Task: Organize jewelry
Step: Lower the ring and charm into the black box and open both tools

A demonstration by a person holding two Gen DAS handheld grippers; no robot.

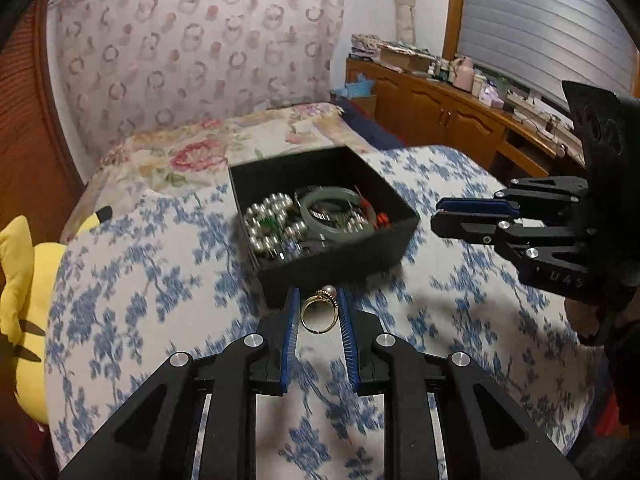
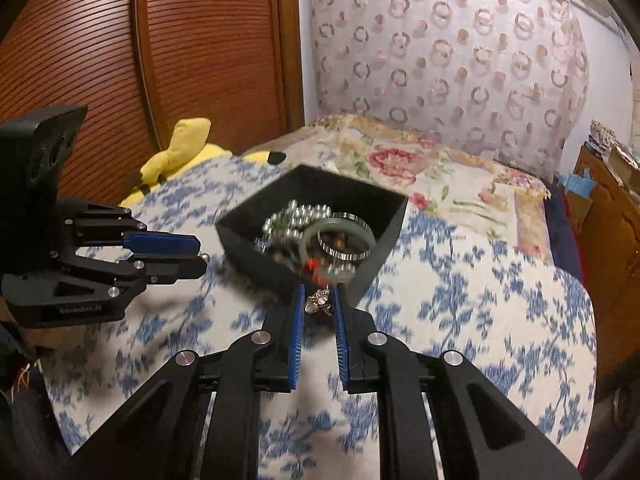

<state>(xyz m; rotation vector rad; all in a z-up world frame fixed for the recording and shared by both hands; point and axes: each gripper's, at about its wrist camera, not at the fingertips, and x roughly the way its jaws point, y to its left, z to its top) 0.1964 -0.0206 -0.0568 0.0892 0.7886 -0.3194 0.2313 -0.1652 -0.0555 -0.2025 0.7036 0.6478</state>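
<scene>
Left wrist view shows my left claw (image 1: 318, 312) pinching a gold ring (image 1: 318, 314) with a pearl on top, the band caught between the two blue pads and lifted over the blue-flowered quilt (image 1: 140, 280). Just past the fingertips sits the open black box (image 1: 340, 256), in the middle of the quilt. It holds a pale green bangle (image 1: 336, 216), a cluster of silver beads (image 1: 272, 220) and some small red bits. My right claw (image 2: 318, 304) is clamped on a small silvery ornament (image 2: 319, 302); motion blur keeps me from saying what kind of piece it is. It hangs by the box's near corner. In that view a metal bangle (image 2: 346, 238) leans across the green one. A yellow plush toy (image 1: 20, 300) lies at the quilt's left edge.
</scene>
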